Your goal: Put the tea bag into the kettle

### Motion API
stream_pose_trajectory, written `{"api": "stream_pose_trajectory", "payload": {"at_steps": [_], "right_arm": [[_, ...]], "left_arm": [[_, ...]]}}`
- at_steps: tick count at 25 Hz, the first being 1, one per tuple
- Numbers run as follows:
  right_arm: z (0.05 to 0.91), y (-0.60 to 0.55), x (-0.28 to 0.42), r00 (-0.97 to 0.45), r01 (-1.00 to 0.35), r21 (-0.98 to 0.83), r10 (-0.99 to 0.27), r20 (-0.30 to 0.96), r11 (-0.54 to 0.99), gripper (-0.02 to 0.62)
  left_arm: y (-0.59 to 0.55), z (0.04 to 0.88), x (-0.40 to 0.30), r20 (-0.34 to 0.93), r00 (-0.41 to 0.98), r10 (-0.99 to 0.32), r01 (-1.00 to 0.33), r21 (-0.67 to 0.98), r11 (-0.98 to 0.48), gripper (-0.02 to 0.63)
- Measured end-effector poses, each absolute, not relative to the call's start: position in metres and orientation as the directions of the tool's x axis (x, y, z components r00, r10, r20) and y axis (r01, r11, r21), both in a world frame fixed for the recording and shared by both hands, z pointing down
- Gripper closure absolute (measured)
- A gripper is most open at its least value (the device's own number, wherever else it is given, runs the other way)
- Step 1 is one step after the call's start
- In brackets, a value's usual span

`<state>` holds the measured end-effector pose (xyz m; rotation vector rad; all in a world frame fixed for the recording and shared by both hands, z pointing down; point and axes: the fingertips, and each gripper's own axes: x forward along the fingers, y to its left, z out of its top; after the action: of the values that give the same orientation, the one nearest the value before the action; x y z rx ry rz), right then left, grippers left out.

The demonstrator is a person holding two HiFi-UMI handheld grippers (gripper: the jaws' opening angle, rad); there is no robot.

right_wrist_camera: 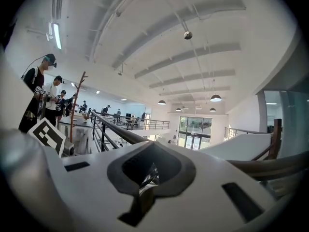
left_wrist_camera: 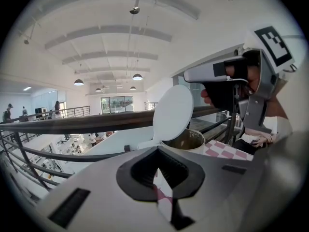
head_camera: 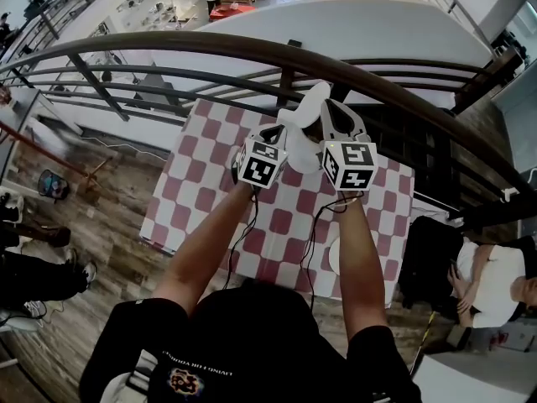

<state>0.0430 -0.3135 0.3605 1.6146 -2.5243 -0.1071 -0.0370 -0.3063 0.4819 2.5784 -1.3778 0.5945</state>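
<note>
The right tool (right_wrist_camera: 145,190) is closed, its jaws pinching a thin shiny sliver, apparently the tea bag (right_wrist_camera: 149,174), up in the air. In the left gripper view it hangs at 2 o'clock above the kettle (left_wrist_camera: 187,140), whose white lid (left_wrist_camera: 173,111) stands open at 11 o'clock of the rim. The left tool (left_wrist_camera: 166,197) is closed on nothing, just short of the kettle. The kettle sits at 12 o'clock on the checkered surface (head_camera: 277,225).
</note>
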Motion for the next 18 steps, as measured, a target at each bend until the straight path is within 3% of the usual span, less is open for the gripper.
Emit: {"api": "stream_pose_trajectory", "payload": {"at_steps": [18], "right_arm": [[0.416, -0.308, 0.101, -0.284, -0.953, 0.061, -0.944, 0.168, 0.298, 0.583]], "left_arm": [[-0.309, 0.493, -0.029, 0.421, 0.508, -0.751, -0.821, -0.026, -0.57, 0.607]]}}
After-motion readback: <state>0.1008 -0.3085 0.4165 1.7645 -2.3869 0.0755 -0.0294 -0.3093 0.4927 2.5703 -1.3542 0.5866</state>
